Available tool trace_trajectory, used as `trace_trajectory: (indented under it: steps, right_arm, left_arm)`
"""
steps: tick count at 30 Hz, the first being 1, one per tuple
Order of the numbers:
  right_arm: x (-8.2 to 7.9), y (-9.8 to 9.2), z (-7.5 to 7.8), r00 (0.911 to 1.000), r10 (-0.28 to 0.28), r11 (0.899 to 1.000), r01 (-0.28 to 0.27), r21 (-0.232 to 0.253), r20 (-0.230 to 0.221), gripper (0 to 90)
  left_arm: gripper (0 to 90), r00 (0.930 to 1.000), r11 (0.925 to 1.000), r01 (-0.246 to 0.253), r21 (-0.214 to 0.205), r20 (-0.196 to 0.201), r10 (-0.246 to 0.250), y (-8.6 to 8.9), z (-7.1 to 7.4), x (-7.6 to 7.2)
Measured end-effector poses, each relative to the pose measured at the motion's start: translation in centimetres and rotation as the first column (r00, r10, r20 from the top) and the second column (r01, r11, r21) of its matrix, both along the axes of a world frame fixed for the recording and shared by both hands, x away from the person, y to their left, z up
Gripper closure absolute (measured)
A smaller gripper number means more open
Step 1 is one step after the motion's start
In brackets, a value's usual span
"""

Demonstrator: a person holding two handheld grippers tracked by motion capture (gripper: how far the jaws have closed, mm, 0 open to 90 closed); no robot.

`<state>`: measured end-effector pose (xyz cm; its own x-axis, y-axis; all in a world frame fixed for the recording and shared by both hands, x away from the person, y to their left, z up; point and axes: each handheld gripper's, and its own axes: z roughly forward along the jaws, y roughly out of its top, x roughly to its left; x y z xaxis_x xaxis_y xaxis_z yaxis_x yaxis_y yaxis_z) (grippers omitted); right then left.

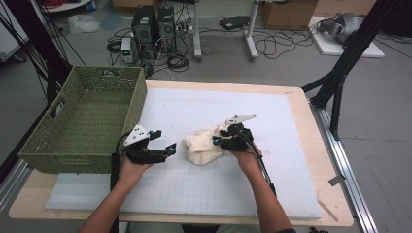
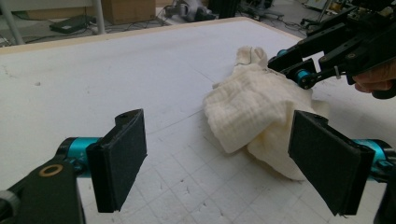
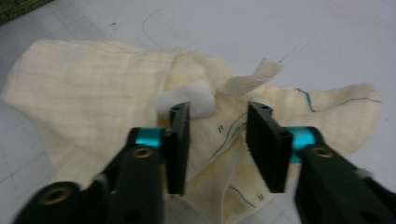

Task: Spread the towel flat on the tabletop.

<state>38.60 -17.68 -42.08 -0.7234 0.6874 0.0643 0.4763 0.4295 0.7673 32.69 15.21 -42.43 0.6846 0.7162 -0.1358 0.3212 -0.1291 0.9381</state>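
The cream muslin cloth (image 1: 201, 148) is lying crumpled on the white mat (image 1: 272, 160), right of the green wicker basket (image 1: 87, 116). The right gripper (image 3: 218, 140) is hovering over the cloth, jaws partly apart with fabric between them but not pinched. The left gripper (image 2: 224, 158) is waiting just left of the cloth, jaws wide apart and empty.

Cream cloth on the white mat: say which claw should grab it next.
Right. The right claw already straddles the crumpled cream cloth, jaws apart; the left claw waits open, short of it.

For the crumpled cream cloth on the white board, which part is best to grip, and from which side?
Probably the raised fold beside the white label, on the crumpled cream cloth, taken from above. The fabric bunches up there, so the right claw, its jaws already astride that fold, could pinch it without scraping the white board.
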Motion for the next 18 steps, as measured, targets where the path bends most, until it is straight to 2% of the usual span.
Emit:
trace_trajectory:
  steps: [1, 2, 3, 4, 10, 12, 13, 14, 15, 17, 18]
  right_arm:
    - [-0.2, 0.2, 0.1, 0.9998, 0.013, 1.000, -0.012, -0.015, 0.014, 77.8]
    - [-0.4, 0.2, 0.3, 0.9996, 0.015, 1.000, -0.015, -0.020, 0.025, 81.9]
    - [-0.4, 0.2, 0.3, 0.9996, 0.015, 1.000, -0.015, -0.020, 0.025, 81.9]
    - [-0.6, 0.1, 0.7, 0.9990, 0.017, 1.000, -0.016, -0.021, 0.041, 89.5]
    - [-1.6, -0.7, 1.7, 0.9978, 0.018, 1.000, -0.016, -0.019, 0.064, 89.5]
    - [-1.9, -1.1, 1.9, 0.9970, 0.007, 1.000, -0.005, -0.023, 0.077, 87.0]
    - [-1.9, -1.2, 1.9, 0.9972, -0.008, 1.000, 0.010, -0.026, 0.074, 77.9]
    - [-1.5, -1.4, 1.5, 0.9989, -0.030, 0.999, 0.031, -0.008, 0.037, 64.3]
    - [-1.5, -1.4, 1.5, 0.9989, -0.030, 0.999, 0.031, -0.008, 0.037, 64.3]
    - [-0.9, -0.8, 0.6, 0.9993, -0.038, 0.999, 0.038, -0.011, 0.005, 49.7]
    - [-0.9, -0.8, 0.6, 0.9993, -0.038, 0.999, 0.038, -0.011, 0.005, 49.7]
  left_arm:
    - [19.7, 1.0000, 1.0000, -0.001, -0.001, -0.001, 0.001, 0.0, 0.0, 0.0]
    - [19.7, 1.0000, 1.0000, -0.001, 0.000, -0.001, 0.001, 0.1, 0.0, 0.0]
    - [19.7, 1.0000, 1.0000, -0.002, -0.002, -0.001, 0.002, 0.1, 0.0, 0.0]
    - [19.7, 1.0000, 1.0000, -0.004, -0.004, 0.000, 0.004, 0.1, 0.0, 0.0]
    - [19.8, 1.0000, 0.9999, -0.008, -0.006, -0.005, 0.008, 0.2, -0.1, 0.1]
    - [19.8, 0.9999, 0.9999, -0.009, -0.004, -0.005, 0.009, 0.2, -0.1, 0.1]
    - [19.8, 1.0000, 1.0000, -0.009, 0.000, -0.002, 0.009, 0.2, 0.0, 0.1]
    - [20.0, 1.0000, 1.0000, -0.009, -0.001, 0.002, 0.009, 0.2, 0.0, 0.1]
    - [20.0, 1.0000, 1.0000, -0.009, -0.001, 0.002, 0.009, 0.2, 0.0, 0.1]
    - [20.0, 0.9999, 0.9999, -0.011, -0.001, 0.002, 0.011, 0.2, 0.0, 0.1]
    - [20.0, 0.9999, 0.9999, -0.011, -0.001, 0.002, 0.011, 0.2, 0.0, 0.1]
